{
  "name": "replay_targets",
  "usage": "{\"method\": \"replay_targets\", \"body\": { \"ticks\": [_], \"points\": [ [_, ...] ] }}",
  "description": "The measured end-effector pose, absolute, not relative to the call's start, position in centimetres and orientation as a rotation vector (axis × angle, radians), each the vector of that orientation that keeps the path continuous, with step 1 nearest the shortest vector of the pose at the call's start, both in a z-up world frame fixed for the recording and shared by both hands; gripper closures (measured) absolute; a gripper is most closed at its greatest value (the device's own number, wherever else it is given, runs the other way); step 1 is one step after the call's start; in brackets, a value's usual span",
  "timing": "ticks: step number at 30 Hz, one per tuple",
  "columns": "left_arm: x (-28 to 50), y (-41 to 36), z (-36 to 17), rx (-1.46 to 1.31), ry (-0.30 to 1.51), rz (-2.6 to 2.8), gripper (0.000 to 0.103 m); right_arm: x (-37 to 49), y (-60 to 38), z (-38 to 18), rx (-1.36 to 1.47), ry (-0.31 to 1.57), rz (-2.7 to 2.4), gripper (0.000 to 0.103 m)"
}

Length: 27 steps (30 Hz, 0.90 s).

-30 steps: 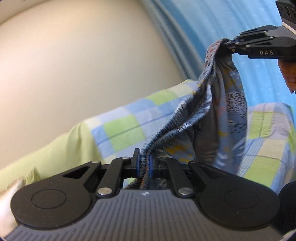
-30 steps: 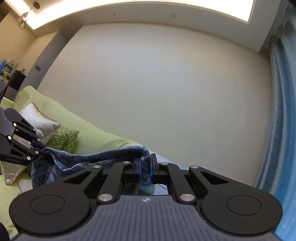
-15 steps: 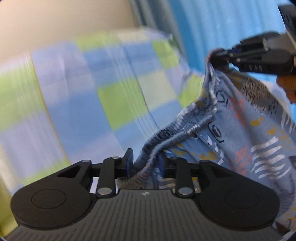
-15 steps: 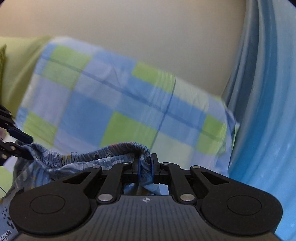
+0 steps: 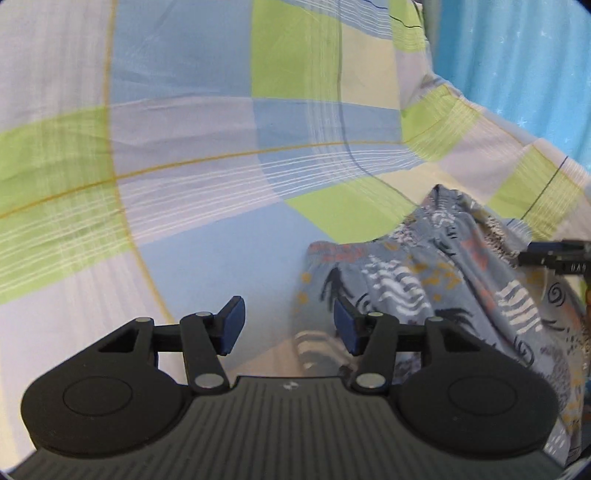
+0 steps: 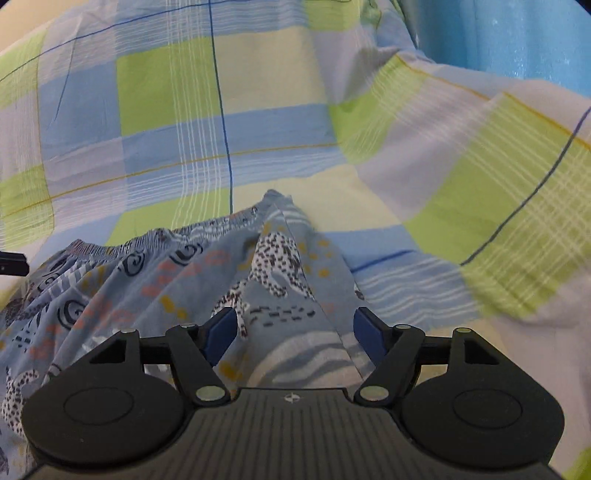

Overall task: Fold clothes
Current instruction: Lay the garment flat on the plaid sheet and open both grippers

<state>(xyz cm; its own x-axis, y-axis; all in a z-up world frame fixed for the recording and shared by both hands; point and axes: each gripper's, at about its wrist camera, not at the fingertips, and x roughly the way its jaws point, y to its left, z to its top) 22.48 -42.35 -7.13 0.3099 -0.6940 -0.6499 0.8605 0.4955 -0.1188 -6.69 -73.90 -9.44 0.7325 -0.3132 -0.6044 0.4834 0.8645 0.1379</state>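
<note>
- The left gripper (image 5: 288,325) is tipped down toward the checked bedsheet (image 5: 207,155); its jaws stand wide apart and hold nothing, with only bare blue and pale sheet between the blue pads (image 5: 233,320).
- The patterned shorts (image 5: 436,280), grey-blue with animal prints and an elastic waistband, lie crumpled on the sheet to the right of the left gripper; a fold of the cloth passes just behind its right pad.
- The right gripper (image 6: 295,332) also points downward, low over the shorts (image 6: 236,273); its jaws are spread and grip nothing, and cloth shows in the gap between them.
- In the left wrist view the tip of the right gripper enters at the right edge, level with the top of the heap.
- The waistband (image 6: 162,236) runs across the far side of the shorts.
- A blue curtain (image 6: 517,33) hangs beyond the bed at upper right.
</note>
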Motion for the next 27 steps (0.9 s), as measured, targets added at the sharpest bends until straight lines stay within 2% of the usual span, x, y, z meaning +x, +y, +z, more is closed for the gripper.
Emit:
{"method": "replay_targets", "body": {
  "ticks": [4,7,8,12,14,15,16,19,20,21,22,23,25,27],
  "points": [
    [23.1,-45.5,-8.0,0.325,0.757,-1.078,0.062,-5.6,-74.8,-8.9,0.243,0.612,-0.412,0.031],
    [22.7,-46.6,-8.4,0.381,0.744,-1.076,0.087,-3.0,-75.9,-8.4,0.19,0.621,-0.38,0.031],
    [22.6,-46.7,-8.3,0.387,0.736,-1.075,0.102,-1.8,-76.2,-8.3,0.168,0.63,-0.367,0.031],
    [23.0,-45.7,-5.7,0.374,0.613,-1.026,0.102,2.9,-77.8,-7.9,0.125,0.689,-0.327,0.036],
    [24.4,-45.6,-4.2,0.352,0.571,-0.99,0.102,5.3,-78.8,-8.3,0.119,0.756,-0.311,0.061],
    [25.4,-45.8,-3.7,0.348,0.565,-0.982,0.102,6.1,-79.5,-8.5,0.128,0.77,-0.296,0.091],
    [26.3,-46.2,-3.6,0.346,0.569,-0.977,0.102,6.8,-80.1,-8.5,0.136,0.769,-0.288,0.103],
    [28.2,-48.0,-4.9,0.379,0.601,-0.953,0.1,8.2,-81.0,-8.1,0.096,0.706,-0.365,0.101],
    [28.5,-48.5,-5.7,0.384,0.624,-0.951,0.095,8.7,-81.4,-8.1,0.085,0.698,-0.399,0.101],
    [28.8,-48.8,-6.4,0.381,0.649,-0.947,0.087,9.1,-81.7,-8.2,0.076,0.693,-0.431,0.086],
    [29.0,-48.9,-7.0,0.376,0.667,-0.938,0.082,9.2,-81.8,-8.3,0.073,0.688,-0.458,0.058],
    [28.9,-48.5,-7.3,0.365,0.67,-0.925,0.077,9.2,-81.8,-8.3,0.072,0.68,-0.481,0.048],
    [28.6,-47.0,-7.3,0.328,0.668,-0.91,0.077,7.8,-81.2,-7.8,0.068,0.635,-0.506,0.049],
    [28.0,-45.1,-7.0,0.3,0.676,-0.893,0.07,5.2,-80.0,-6.6,0.057,0.586,-0.519,0.046]
  ]
}}
